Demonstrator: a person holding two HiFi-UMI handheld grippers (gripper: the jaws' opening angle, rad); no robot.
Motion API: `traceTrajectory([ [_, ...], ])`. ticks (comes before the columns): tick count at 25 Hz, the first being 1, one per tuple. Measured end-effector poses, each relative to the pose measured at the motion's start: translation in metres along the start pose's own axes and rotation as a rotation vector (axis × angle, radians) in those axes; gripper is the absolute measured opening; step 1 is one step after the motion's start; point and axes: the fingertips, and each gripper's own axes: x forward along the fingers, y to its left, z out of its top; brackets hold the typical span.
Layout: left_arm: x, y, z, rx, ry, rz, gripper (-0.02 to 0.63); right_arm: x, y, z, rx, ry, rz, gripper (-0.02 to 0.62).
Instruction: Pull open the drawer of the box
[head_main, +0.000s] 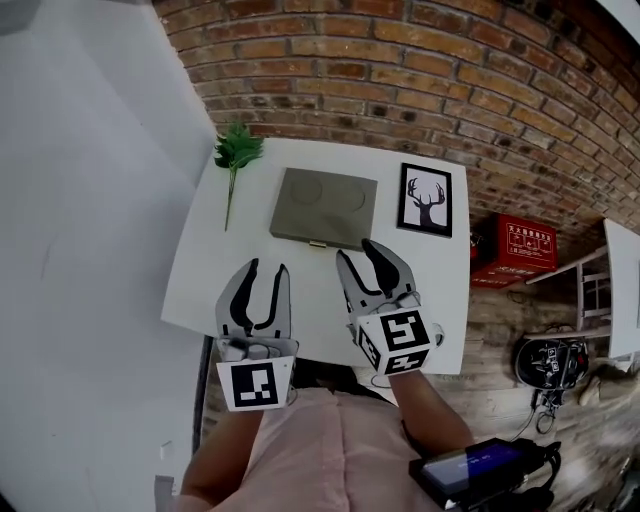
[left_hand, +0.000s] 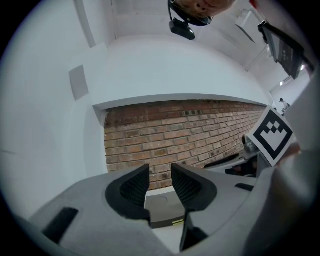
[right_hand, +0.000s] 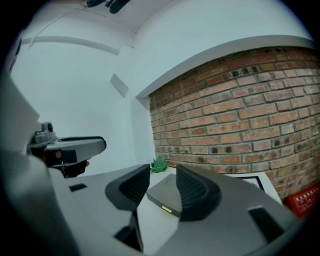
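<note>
A flat grey box (head_main: 323, 207) lies on the white table (head_main: 200, 270), its drawer front facing me with a small pale pull tab (head_main: 318, 243). My left gripper (head_main: 267, 268) hovers over the table short of the box's front left, open, nothing between its jaws. My right gripper (head_main: 358, 252) is also open and empty, its tips just short of the box's front right corner. The left gripper view looks past its gripper (left_hand: 160, 172) to the box (left_hand: 162, 206) and tab (left_hand: 177, 222). The right gripper view looks past its gripper (right_hand: 162, 172) to the box (right_hand: 167, 195).
A green plant sprig (head_main: 238, 150) lies left of the box, and a framed deer picture (head_main: 425, 199) lies to its right. A brick wall rises behind the table. A red crate (head_main: 515, 248) sits on the floor to the right.
</note>
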Motion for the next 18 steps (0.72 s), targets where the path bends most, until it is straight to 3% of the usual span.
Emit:
traceTrajectory([
  [7, 0.034, 0.032, -0.024, -0.016, 0.025, -0.048, 0.143, 0.044, -0.001, -0.024, 0.103, 0.062, -0.021, 0.161],
  [18, 0.062, 0.038, -0.098, -0.048, 0.158, -0.154, 0.144, 0.074, -0.003, -0.122, 0.248, 0.252, -0.073, 0.15],
])
